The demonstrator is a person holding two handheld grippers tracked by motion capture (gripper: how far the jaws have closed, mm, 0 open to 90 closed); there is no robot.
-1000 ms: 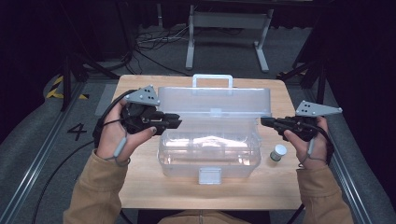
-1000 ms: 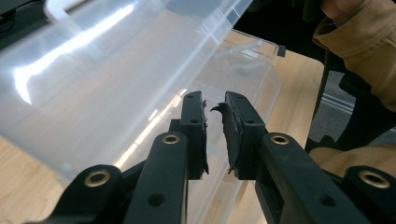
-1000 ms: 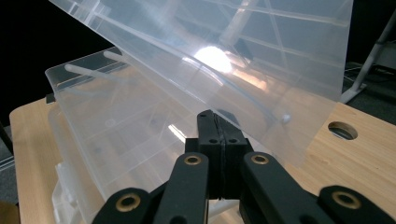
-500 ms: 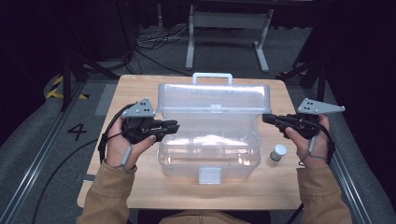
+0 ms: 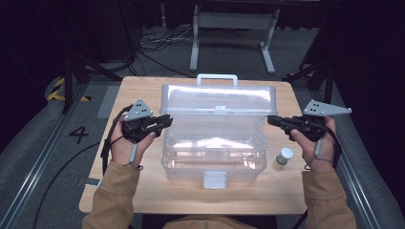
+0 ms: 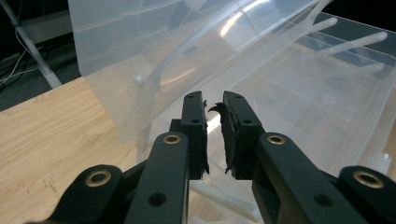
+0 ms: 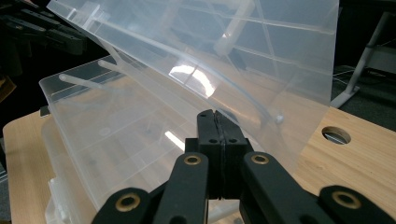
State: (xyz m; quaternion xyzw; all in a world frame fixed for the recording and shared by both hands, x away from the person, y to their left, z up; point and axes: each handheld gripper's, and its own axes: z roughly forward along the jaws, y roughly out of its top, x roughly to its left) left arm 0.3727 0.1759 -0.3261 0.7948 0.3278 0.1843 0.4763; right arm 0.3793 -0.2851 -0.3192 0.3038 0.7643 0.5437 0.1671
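The clear plastic box (image 5: 213, 143) is seen at the middle of the wooden table (image 5: 143, 90), its lid (image 5: 218, 99) raised and tilted back. Compared with a second ago, the left gripper (image 5: 166, 121) is found lower, at the box's left end, its jaws slightly parted with nothing gripped between them (image 6: 214, 135). The right gripper (image 5: 271, 120) is kept where it was, at the box's right end, jaws clenched together on nothing (image 7: 215, 140). A small capped jar (image 5: 285, 155) is left beside the box.
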